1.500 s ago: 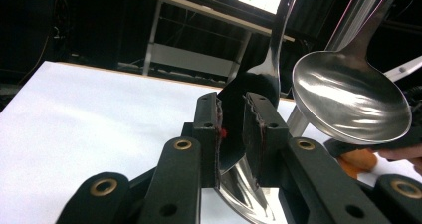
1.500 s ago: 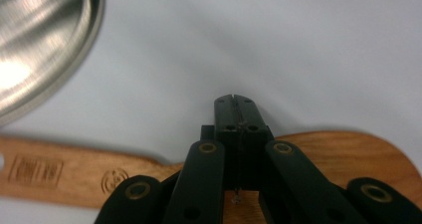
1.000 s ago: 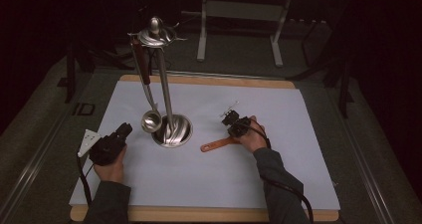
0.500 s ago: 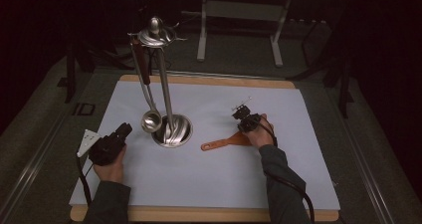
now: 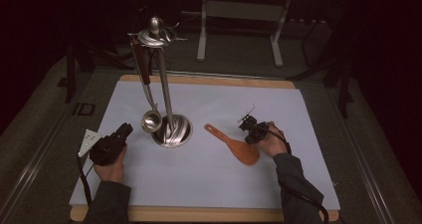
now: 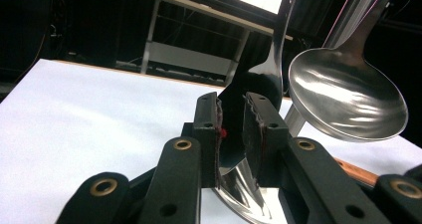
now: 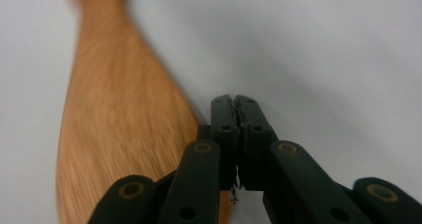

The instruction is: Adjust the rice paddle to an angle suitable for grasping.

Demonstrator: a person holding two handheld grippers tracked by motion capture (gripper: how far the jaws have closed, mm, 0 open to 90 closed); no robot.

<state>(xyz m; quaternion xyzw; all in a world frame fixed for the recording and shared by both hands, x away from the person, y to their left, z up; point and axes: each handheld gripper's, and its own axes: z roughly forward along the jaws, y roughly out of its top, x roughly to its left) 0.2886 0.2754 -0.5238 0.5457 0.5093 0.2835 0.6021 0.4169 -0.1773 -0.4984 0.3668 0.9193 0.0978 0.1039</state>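
Shifted wooden spatula beside right gripper.

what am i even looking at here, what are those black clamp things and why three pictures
A person sits at a table holding a hand-held two-jaw clamp in each hand. The high view looks down from above; the other two come from cameras riding on each clamp. The left gripper, jaws apart with nothing clamped, points at a metal utensil stand where a steel ladle hangs. The right gripper, jaws nearly together, holds nothing; a wooden rice paddle lies flat beside it.
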